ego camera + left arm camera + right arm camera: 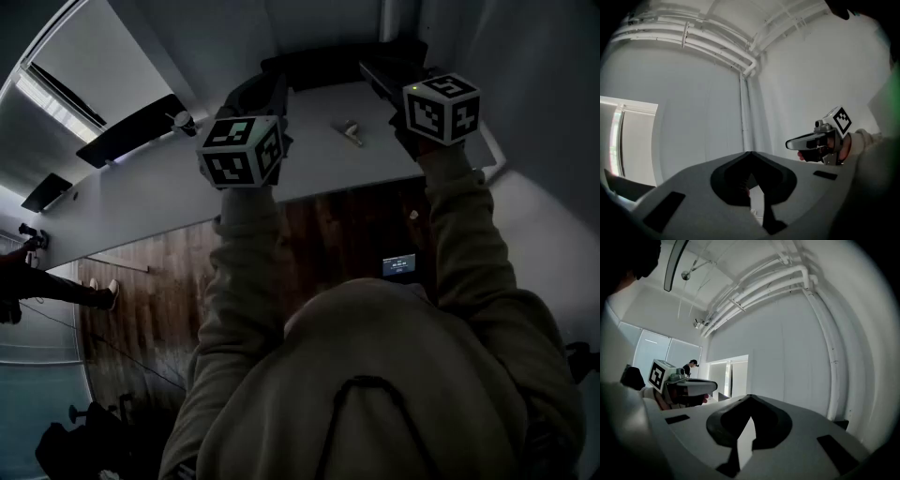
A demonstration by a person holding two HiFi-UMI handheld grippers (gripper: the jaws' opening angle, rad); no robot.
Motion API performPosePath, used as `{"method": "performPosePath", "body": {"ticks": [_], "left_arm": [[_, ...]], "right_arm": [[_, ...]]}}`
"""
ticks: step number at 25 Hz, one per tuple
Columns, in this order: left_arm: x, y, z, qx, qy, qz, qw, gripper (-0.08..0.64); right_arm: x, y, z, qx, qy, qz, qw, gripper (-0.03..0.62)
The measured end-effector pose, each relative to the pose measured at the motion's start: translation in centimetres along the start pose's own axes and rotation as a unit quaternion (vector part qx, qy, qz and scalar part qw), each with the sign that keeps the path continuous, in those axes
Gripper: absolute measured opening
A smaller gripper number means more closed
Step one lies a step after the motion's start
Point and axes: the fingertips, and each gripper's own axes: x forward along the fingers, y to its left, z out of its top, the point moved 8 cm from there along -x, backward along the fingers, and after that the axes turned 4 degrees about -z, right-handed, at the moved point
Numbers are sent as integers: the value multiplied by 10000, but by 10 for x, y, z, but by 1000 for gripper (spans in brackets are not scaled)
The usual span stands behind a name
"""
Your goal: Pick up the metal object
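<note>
Left gripper view looks along our left gripper [749, 153], whose two jaws are pressed together at the tips with nothing between them. Beyond them stands a pale wall [693, 103] with white pipes [717, 44] running under the ceiling. Right gripper view tells the same of our right gripper [750, 397]: jaws closed tip to tip, nothing pinched, and a similar wall and pipes ahead. Each of these views catches the other gripper off to the side, held level in a hand. From the head view we see both grippers held side by side over a long white table [309, 169]. Our sleeves [234, 281] reach up to them, and each gripper shows its marker cube [242, 150]. The metal object [352, 132] lies small and pale on the tabletop, between the two grippers and closer to the right one, apart from both. Below the table's near edge runs a dark wooden floor [159, 300].
</note>
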Motion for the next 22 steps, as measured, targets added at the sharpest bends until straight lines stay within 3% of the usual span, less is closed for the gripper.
{"method": "performPosePath", "body": {"ticks": [12, 17, 22], "left_arm": [[1, 0, -8, 69, -6, 73, 9999, 3], [2, 7, -6, -217, -94, 27, 9997, 3], [-4, 10, -11, -231, -281, 59, 9993, 3]], "right_arm": [[-3, -4, -8, 57, -110, -191, 9997, 20], [1, -6, -11, 128, 91, -123, 9998, 20], [2, -10, -18, 266, 177, -59, 9995, 20]]}}
